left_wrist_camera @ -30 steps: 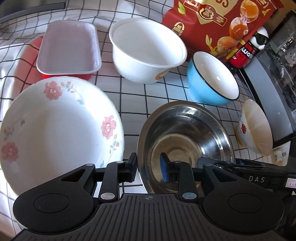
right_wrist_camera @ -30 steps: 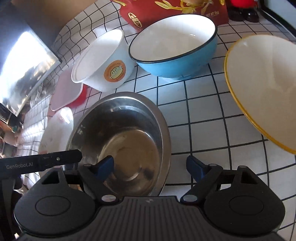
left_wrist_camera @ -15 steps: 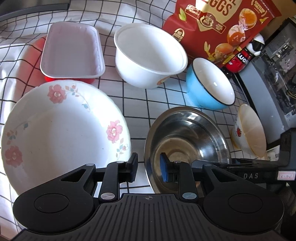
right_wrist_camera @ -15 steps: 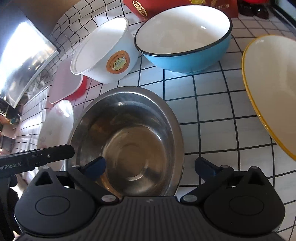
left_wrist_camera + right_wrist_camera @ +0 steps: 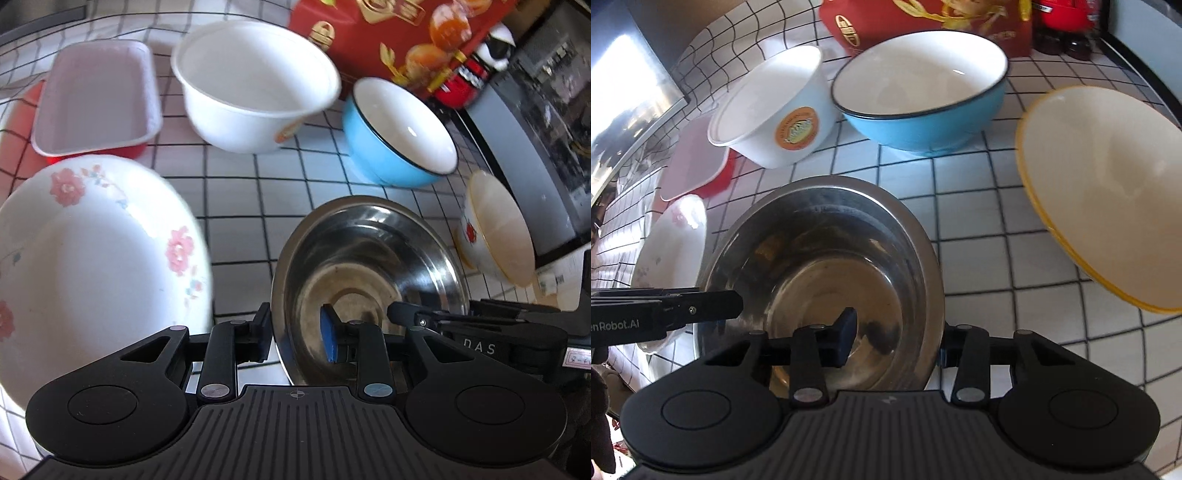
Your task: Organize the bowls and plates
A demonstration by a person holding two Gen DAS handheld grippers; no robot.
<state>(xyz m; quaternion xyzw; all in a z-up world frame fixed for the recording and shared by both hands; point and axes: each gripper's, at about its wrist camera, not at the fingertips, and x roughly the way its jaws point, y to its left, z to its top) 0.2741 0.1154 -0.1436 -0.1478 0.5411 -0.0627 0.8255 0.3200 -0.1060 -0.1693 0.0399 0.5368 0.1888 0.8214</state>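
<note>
A steel bowl stands on the checked cloth between both grippers. My left gripper straddles the bowl's left rim, one pad outside and the blue pad against the inner wall; it grips the rim, though its jaws are easing open slightly. My right gripper straddles the right rim and its jaws are closing. Its outer pad is at the rim, while its inner pad stands clear of the wall. A floral plate lies just left of the bowl.
Behind stand a white paper bowl, a blue bowl and a red-and-white tray. A yellow-rimmed bowl sits to the right. A red bag, a bottle and a grey appliance line the back.
The right jaws have swung in from wide apart to a narrow gap around the steel bowl's right rim. The left gripper has kept its place on the left rim and shifted a little.
</note>
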